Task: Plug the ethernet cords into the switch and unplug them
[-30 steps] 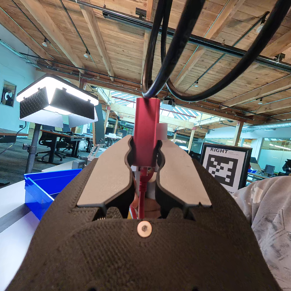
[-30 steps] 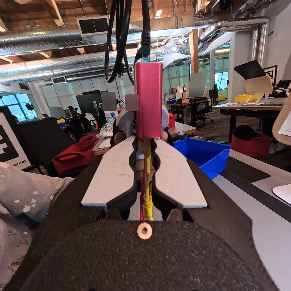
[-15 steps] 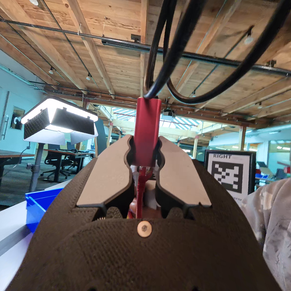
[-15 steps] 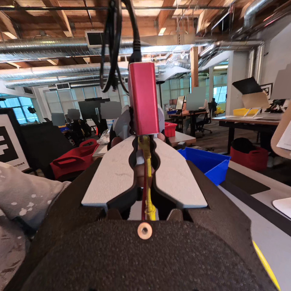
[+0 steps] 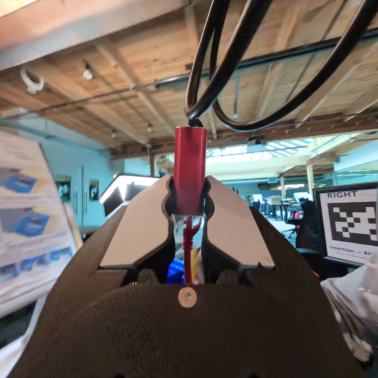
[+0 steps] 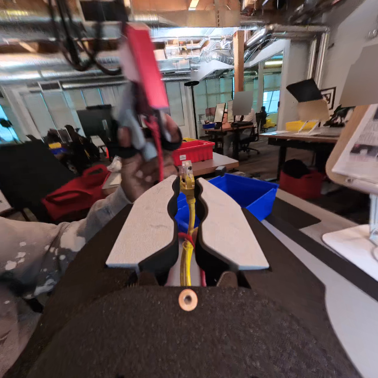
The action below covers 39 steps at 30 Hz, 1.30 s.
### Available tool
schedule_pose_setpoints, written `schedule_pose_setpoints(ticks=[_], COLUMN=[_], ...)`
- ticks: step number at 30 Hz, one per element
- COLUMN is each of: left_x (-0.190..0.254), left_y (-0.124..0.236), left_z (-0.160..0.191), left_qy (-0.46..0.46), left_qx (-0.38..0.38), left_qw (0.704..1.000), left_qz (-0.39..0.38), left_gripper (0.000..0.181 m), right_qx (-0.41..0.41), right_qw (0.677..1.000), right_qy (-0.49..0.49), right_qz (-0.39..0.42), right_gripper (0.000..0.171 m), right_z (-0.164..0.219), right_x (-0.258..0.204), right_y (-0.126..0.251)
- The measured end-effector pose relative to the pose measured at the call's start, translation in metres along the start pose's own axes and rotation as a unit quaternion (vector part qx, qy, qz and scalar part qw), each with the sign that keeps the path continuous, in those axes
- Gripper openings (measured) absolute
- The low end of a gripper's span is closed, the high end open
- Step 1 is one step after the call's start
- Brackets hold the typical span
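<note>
The red switch (image 5: 189,169) is clamped upright between the fingertips of the left gripper (image 5: 189,196); a red cord (image 5: 187,245) is plugged into its underside and black cables (image 5: 225,81) leave its top. Right of and below the switch, the yellow cord (image 6: 189,196) is pinched by the right gripper (image 6: 187,184), its clear plug free of any port. Behind that gripper a blue bin (image 6: 245,192) is seen; its contents cannot be told.

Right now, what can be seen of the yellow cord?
The yellow cord runs up between the right gripper's fingers, which are shut on its yellow boot. Its clear plug points up, free, in no port, apart from the blurred red switch up left. Lower down, a red cord crosses it. The jacket looks like smooth plastic.
</note>
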State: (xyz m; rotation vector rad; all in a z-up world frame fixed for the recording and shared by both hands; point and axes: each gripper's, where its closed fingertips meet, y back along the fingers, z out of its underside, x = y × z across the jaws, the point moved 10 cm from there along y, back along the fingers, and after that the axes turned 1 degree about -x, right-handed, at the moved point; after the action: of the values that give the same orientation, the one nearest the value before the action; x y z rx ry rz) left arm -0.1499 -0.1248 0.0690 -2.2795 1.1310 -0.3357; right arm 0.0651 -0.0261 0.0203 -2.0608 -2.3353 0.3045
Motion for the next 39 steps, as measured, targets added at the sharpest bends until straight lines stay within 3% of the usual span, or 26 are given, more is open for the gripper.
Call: schedule_pose_setpoints(ticks=[3, 7, 10, 14, 19, 27, 33, 37, 39], left_x=[-0.029, -0.05, -0.055, -0.051, -0.044, -0.038, -0.039, -0.038, -0.037], left_y=[0.019, 0.032, 0.033, 0.026, 0.019, 0.016, 0.012, 0.009, 0.007], left_z=[-0.005, -0.003, 0.001, 0.006, 0.008, 0.0, 0.009, 0.014, 0.016], left_qy=[0.069, 0.063, 0.124, 0.106, 0.112, 0.125, 0.124, 0.132, 0.138], left_qx=[-0.039, -0.116, -0.159, -0.18, -0.178, -0.151, -0.17, -0.171, -0.168], left_qw=[0.996, 0.983, 0.977, 0.975, 0.976, 0.979, 0.976, 0.975, 0.975], left_qz=[-0.043, -0.129, -0.076, -0.079, -0.062, -0.049, -0.062, -0.057, -0.053], left_gripper=[0.027, 0.027, 0.027, 0.026, 0.027, 0.027, 0.026, 0.026, 0.027], right_qx=[0.005, 0.032, 0.056, -0.033, -0.143, -0.329, -0.405, -0.414, -0.392], right_qw=[1.0, 0.998, 0.995, 0.985, 0.946, 0.875, 0.802, 0.779, 0.785], right_qy=[0.019, -0.025, -0.06, -0.002, 0.038, -0.067, 0.014, 0.056, 0.079], right_qz=[0.017, 0.044, 0.056, 0.167, 0.288, 0.349, 0.44, 0.468, 0.473], right_gripper=[0.013, 0.014, 0.014, 0.014, 0.014, 0.015, 0.036, 0.047, 0.05], right_z=[-0.032, -0.062, -0.081, -0.098, -0.077, 0.026, 0.013, -0.011, -0.023], right_x=[-0.009, 0.019, 0.04, 0.072, 0.138, 0.203, 0.21, 0.193, 0.177], right_y=[0.012, 0.063, 0.089, 0.109, 0.131, 0.147, 0.154, 0.153, 0.149])
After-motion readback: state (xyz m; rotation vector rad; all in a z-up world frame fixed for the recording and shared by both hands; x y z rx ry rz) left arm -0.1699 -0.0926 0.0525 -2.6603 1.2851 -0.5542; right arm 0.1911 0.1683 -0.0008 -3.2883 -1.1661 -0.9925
